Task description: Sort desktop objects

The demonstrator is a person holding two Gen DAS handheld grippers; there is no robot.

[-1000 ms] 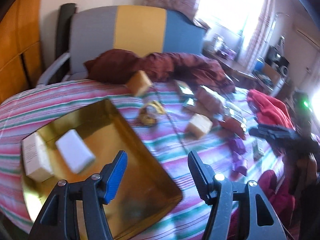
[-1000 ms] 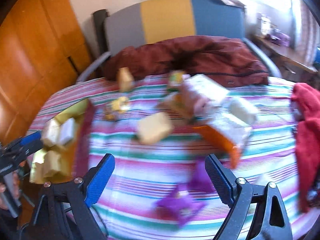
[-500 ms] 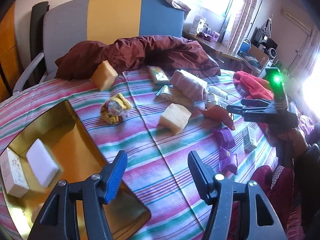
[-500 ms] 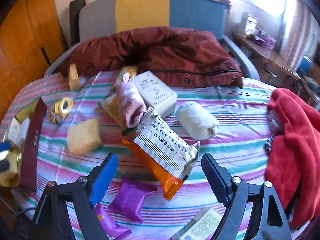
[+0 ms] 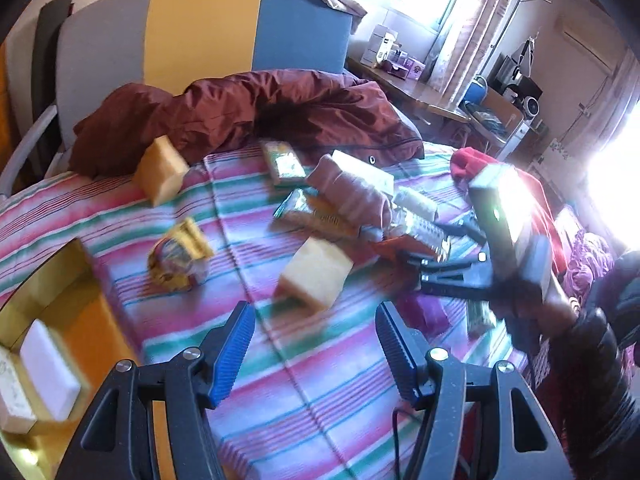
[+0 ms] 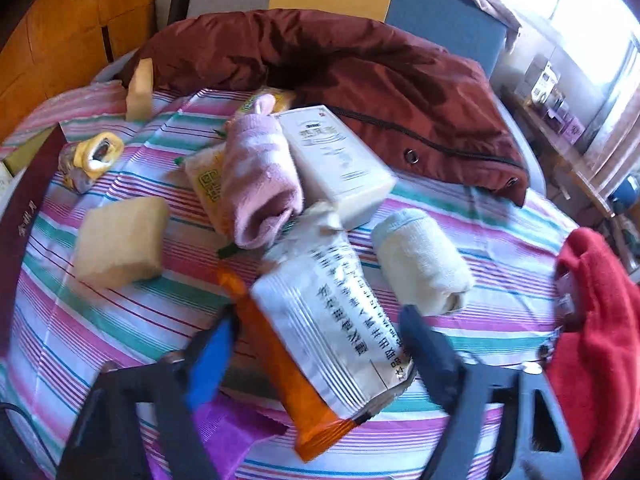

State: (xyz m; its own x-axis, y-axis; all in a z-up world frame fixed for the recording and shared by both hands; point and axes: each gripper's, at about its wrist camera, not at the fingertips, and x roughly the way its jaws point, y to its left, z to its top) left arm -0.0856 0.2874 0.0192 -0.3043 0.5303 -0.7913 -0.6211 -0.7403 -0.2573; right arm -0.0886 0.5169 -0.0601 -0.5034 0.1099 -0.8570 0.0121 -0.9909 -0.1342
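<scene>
My right gripper hangs low over a silver and orange snack packet on the striped cloth. Its jaws are closing, with the packet between them and the pads close to its edges. I cannot see them squeezing it. My left gripper is open and empty just in front of a yellow sponge block. A gold tray at the left holds a white block. A pink sock, a white box and a cream rolled cloth lie beyond the packet.
A second sponge and a yellow wrapped roll lie on the cloth. Purple packets sit under my right gripper. A maroon jacket covers the far side, before a chair. Red cloth lies at the right edge.
My left gripper swung right, away from the tray toward the sponge. My right gripper dropped onto the snack packet and its jaws narrowed around it.
</scene>
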